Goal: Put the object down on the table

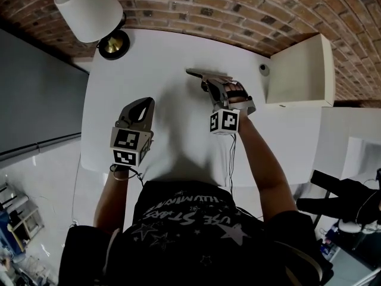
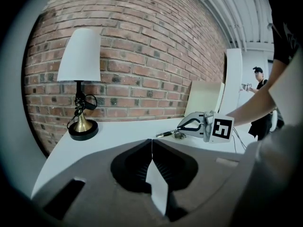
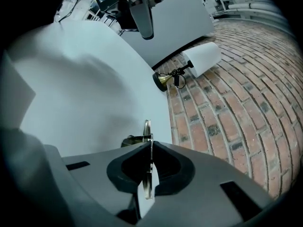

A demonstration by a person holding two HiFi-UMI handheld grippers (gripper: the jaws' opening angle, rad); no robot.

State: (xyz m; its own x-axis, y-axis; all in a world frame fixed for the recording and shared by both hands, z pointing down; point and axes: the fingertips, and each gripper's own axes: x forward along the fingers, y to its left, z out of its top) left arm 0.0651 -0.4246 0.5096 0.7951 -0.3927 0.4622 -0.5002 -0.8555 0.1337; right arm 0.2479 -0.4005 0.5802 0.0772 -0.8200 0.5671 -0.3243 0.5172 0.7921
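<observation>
My right gripper [image 1: 209, 83] is shut on a thin flat metal object [image 1: 205, 74], held low over the white table [image 1: 172, 58] toward its far side. In the right gripper view the object [image 3: 147, 129] stands edge-on between the closed jaws of the right gripper [image 3: 151, 148] and sticks out past them, with a dark piece at its side. From the left gripper view the object [image 2: 165, 134] pokes out leftwards from the right gripper [image 2: 182, 126], just above the tabletop. My left gripper [image 1: 143, 103] hovers at the near left, its jaws shut with nothing in them [image 2: 151, 143].
A lamp with a white shade [image 1: 89, 8] and a brass base [image 1: 113, 43] stands at the table's far left corner. A cream box [image 1: 303, 70] sits at the far right, a small dark object [image 1: 264, 69] beside it. Brick wall runs behind. A person [image 2: 258, 79] stands far off.
</observation>
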